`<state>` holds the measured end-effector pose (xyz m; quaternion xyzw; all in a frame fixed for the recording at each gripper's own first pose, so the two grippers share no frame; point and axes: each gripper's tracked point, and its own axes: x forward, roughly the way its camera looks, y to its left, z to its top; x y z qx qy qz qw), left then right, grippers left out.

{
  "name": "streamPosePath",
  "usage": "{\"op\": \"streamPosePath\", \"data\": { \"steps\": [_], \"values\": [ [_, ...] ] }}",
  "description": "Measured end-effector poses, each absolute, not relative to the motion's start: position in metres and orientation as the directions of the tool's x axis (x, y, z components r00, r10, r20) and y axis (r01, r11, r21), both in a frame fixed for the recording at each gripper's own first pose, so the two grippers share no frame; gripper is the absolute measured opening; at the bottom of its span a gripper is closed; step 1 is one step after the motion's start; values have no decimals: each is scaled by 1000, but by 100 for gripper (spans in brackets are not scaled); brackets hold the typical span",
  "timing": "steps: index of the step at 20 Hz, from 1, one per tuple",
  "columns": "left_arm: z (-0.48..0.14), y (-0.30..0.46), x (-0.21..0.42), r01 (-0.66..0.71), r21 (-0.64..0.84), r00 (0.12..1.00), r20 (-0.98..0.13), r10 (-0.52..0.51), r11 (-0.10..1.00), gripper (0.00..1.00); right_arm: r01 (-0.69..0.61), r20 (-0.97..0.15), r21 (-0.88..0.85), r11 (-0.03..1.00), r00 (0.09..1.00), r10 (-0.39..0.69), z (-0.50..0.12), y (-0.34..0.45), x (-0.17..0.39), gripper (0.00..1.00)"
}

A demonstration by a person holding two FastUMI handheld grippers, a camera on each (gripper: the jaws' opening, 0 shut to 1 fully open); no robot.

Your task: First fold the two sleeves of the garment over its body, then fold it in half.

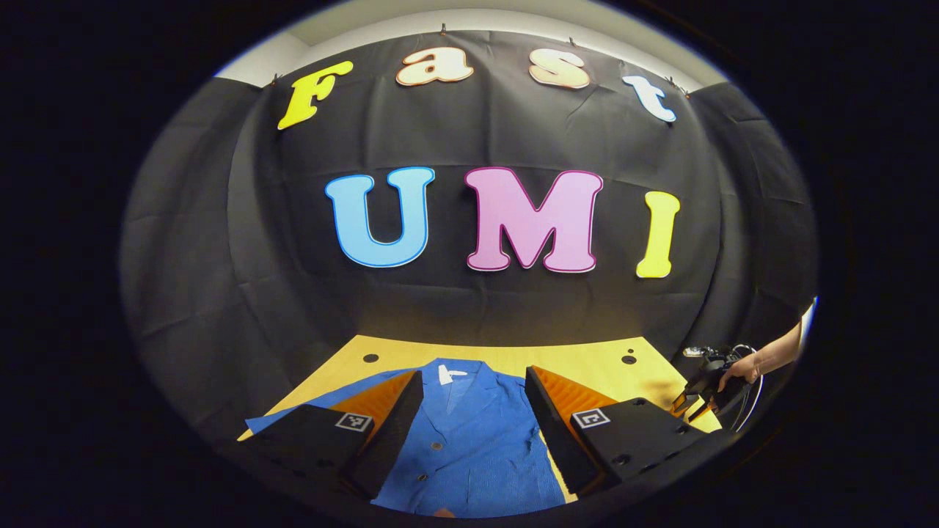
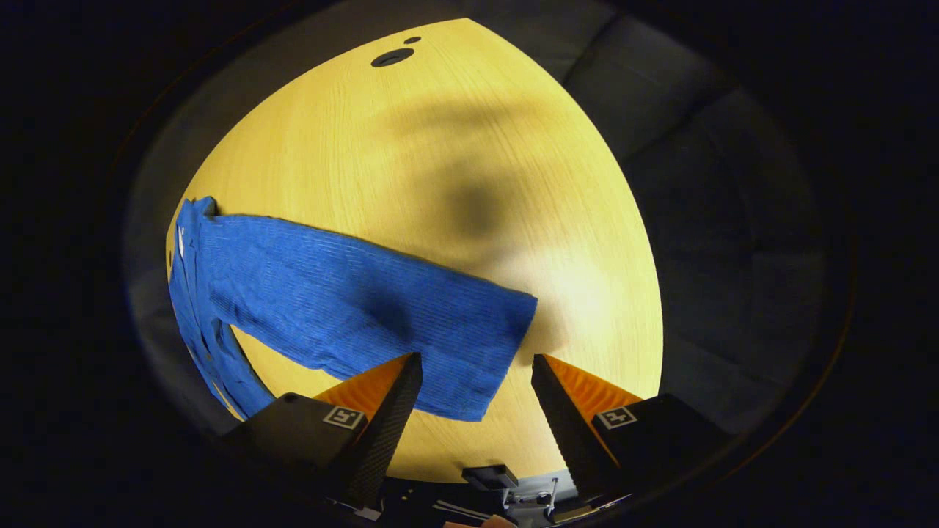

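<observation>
Left gripper view: the left gripper (image 1: 473,381) is held low over a yellow wooden table (image 1: 587,363), its two fingers spread apart with nothing between them but the cloth beyond. A blue garment (image 1: 469,447) lies flat on the table straight ahead of the jaws, collar toward the far edge, front buttons running down the gap between the fingers. A small white label (image 1: 447,375) sits inside the collar, just beyond the left finger's tip; any writing on it is too small to read. One blue sleeve (image 1: 323,403) runs out to the left behind the left finger. Each finger carries a square black-and-white marker (image 1: 354,422) on its base; these bear a coded pattern, not legible text. Two dark round holes (image 1: 370,358) mark the far part of the table. Well to the right of the jaws, a hand (image 1: 741,367) holds the right gripper (image 1: 693,400) above the table's right edge. Right gripper view: the right gripper (image 2: 477,359) looks steeply down, fingers apart and gripping nothing. The other sleeve (image 2: 367,308) lies stretched flat across the table, its cuff end lying between and just beyond the fingertips, nearer the left finger; whether either fingertip touches it cannot be told. The garment's body lies far to the left of the jaws.
</observation>
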<state>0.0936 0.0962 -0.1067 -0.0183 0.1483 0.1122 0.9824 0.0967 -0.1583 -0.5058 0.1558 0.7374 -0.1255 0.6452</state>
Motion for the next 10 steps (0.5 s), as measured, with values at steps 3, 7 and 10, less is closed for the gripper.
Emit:
{"op": "streamPosePath", "data": {
  "steps": [3,7,10],
  "values": [
    [-109,93,100,-220,10,928,-305,213,975,81,386,-989,-1,922,-138,56,-517,-158,94,97],
    [-108,95,104,-187,28,938,-292,187,982,81,378,-990,14,926,-125,66,-519,-147,99,82],
    [-111,105,98,-172,8,943,-286,167,985,81,398,-989,81,914,-82,124,-519,-132,108,25]
  ]
}}
